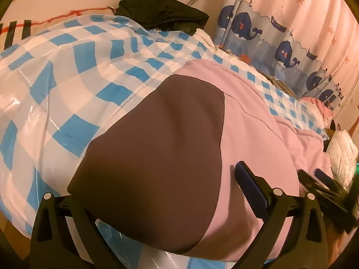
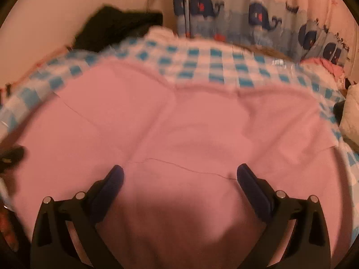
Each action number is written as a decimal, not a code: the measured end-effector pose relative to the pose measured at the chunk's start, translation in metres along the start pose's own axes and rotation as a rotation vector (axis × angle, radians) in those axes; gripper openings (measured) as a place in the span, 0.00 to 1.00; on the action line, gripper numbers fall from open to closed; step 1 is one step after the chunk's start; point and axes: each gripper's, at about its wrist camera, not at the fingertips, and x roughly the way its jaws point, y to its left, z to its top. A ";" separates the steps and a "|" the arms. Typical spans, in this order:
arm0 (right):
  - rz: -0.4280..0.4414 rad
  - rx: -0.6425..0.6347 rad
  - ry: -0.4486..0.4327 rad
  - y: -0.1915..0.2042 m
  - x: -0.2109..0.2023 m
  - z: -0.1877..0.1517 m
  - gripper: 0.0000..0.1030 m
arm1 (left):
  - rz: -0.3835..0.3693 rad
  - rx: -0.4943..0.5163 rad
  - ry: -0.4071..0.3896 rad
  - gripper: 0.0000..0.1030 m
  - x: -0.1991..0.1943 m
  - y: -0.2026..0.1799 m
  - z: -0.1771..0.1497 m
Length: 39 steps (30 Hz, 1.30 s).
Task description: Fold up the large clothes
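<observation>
Right wrist view: your right claw hangs spread wide over the pink sweater, flat on the checked bed. Your left claw spans its brown sleeve, grip unclear.

A bed is covered by a blue-and-white checked sheet. A pink garment is spread on it. A dark bundle, possibly clothing, is seen at the far end.
</observation>
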 end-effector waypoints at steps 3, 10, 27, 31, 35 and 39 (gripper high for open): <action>-0.012 -0.046 0.000 0.015 -0.006 -0.020 0.94 | 0.003 -0.004 -0.002 0.92 -0.001 0.000 0.000; 0.026 0.014 0.011 0.005 -0.014 -0.021 0.94 | 0.009 0.004 0.000 0.92 -0.001 0.000 0.000; -0.050 0.418 0.113 -0.183 -0.042 -0.046 0.94 | -0.022 -0.075 0.030 0.92 0.006 0.011 -0.001; -0.063 0.382 0.142 -0.188 -0.060 -0.052 0.94 | -0.021 -0.186 -0.098 0.92 -0.023 0.037 0.008; -0.054 0.362 0.215 -0.200 -0.054 -0.066 0.94 | 0.002 -0.221 -0.497 0.92 -0.096 0.035 0.019; -0.033 0.369 0.051 -0.198 -0.062 -0.020 0.94 | -0.156 0.015 -0.459 0.92 -0.085 -0.027 0.041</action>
